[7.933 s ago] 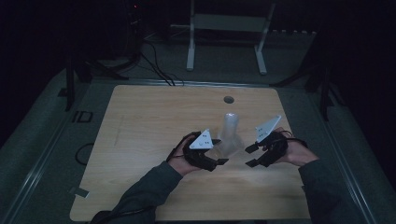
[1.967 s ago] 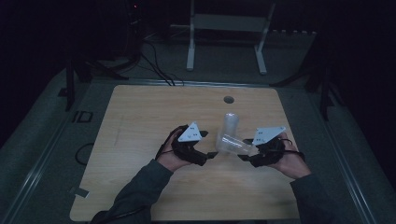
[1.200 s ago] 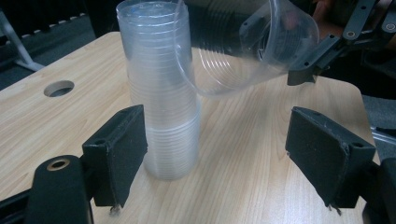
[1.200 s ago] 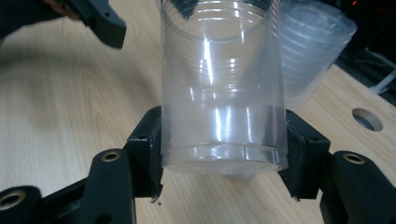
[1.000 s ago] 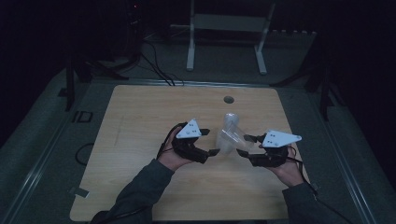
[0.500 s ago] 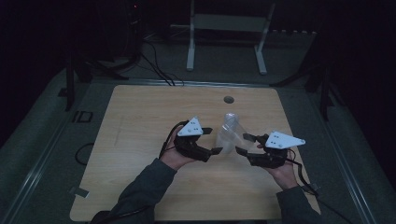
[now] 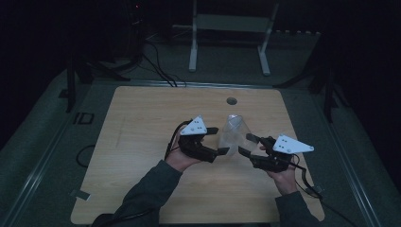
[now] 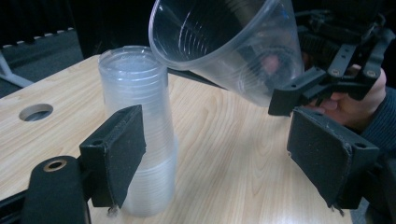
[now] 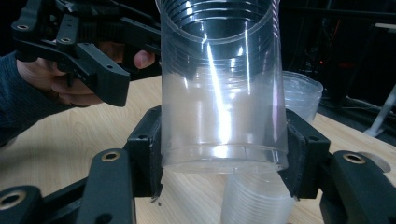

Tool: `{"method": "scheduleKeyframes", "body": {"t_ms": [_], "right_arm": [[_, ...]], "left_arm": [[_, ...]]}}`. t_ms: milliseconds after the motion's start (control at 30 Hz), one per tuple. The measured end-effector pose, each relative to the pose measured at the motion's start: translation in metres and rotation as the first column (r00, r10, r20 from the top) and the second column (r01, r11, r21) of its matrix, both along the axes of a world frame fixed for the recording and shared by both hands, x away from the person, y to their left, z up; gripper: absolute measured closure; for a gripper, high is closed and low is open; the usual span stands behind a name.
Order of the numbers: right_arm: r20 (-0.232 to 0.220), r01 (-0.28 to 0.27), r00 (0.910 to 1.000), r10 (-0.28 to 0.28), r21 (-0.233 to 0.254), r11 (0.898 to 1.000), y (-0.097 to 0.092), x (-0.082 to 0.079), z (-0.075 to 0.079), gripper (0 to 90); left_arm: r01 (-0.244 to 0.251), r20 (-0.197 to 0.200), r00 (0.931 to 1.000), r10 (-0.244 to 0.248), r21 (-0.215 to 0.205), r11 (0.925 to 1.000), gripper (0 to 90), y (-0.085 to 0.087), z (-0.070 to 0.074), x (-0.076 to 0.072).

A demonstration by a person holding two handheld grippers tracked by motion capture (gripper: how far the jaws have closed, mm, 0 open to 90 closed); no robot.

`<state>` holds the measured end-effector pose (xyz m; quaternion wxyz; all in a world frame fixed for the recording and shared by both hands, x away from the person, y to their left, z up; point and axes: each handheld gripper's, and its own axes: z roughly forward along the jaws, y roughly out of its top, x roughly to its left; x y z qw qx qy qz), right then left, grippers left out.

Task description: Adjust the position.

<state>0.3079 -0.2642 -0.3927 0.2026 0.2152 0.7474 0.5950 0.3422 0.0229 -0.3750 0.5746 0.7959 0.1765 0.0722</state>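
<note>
My right gripper (image 7: 247,145) (image 9: 224,154) is shut on the base of a single clear plastic cup (image 7: 235,137) (image 9: 219,93), held tilted above the wooden table (image 7: 142,127). A stack of clear cups (image 8: 140,140) (image 9: 257,200) stands upright on the table just behind it. In the high view the held cup overlaps the stack. My left gripper (image 7: 218,140) (image 8: 222,163) is open, with its jaws wide apart. One pad (image 8: 116,158) sits in front of the stack's lower part. In the left gripper view the held cup (image 8: 224,46) hangs above, mouth toward the camera, with the right gripper (image 8: 299,88) behind it.
A round hole (image 7: 231,100) (image 8: 35,112) sits in the table near its far edge. Beyond the table stand a metal frame (image 7: 227,38) and cables (image 7: 156,66) on a dark floor. Cables trail from both hands across the near table.
Over the last second the right hand has shifted slightly toward the person with the cup still in its jaws. The left gripper has barely moved.
</note>
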Motion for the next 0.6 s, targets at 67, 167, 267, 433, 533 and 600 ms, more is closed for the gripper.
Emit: {"method": "scheduleKeyframes", "body": {"t_ms": [67, 167, 267, 433, 533, 600], "right_arm": [[0.000, 0.000, 1.0000, 0.000, 0.009, 1.000, 0.001, -0.001, 0.000, 41.4], [0.003, -0.002, 1.0000, 0.002, 0.023, 1.000, 0.001, -0.002, -0.001, 41.4], [0.005, -0.013, 0.9999, 0.012, 0.029, 1.000, 0.003, -0.002, -0.002, 41.4], [0.010, -0.020, 0.9997, 0.020, 0.026, 0.999, 0.006, -0.002, -0.004, 41.4], [0.010, -0.019, 0.9998, 0.019, 0.029, 0.999, 0.007, -0.001, -0.005, 41.4], [0.012, -0.016, 0.9998, 0.016, 0.032, 0.999, 0.006, -0.001, -0.004, 41.4]], "left_arm": [[0.005, 0.000, 1.0000, -0.005, -0.006, 1.0000, 18.9, -0.002, 0.001, 0.000], [0.010, -0.014, 0.9998, -0.011, -0.030, 0.9995, 18.5, -0.004, 0.003, 0.002], [0.019, -0.031, 0.9993, -0.021, -0.062, 0.9979, 18.3, -0.006, 0.004, 0.004], [0.022, -0.047, 0.9986, -0.026, -0.080, 0.9966, 17.8, -0.009, 0.005, 0.008], [0.028, -0.062, 0.9974, -0.035, -0.103, 0.9943, 17.6, -0.011, 0.005, 0.010], [0.035, -0.073, 0.9964, -0.043, -0.120, 0.9921, 17.3, -0.013, 0.004, 0.011]]}}
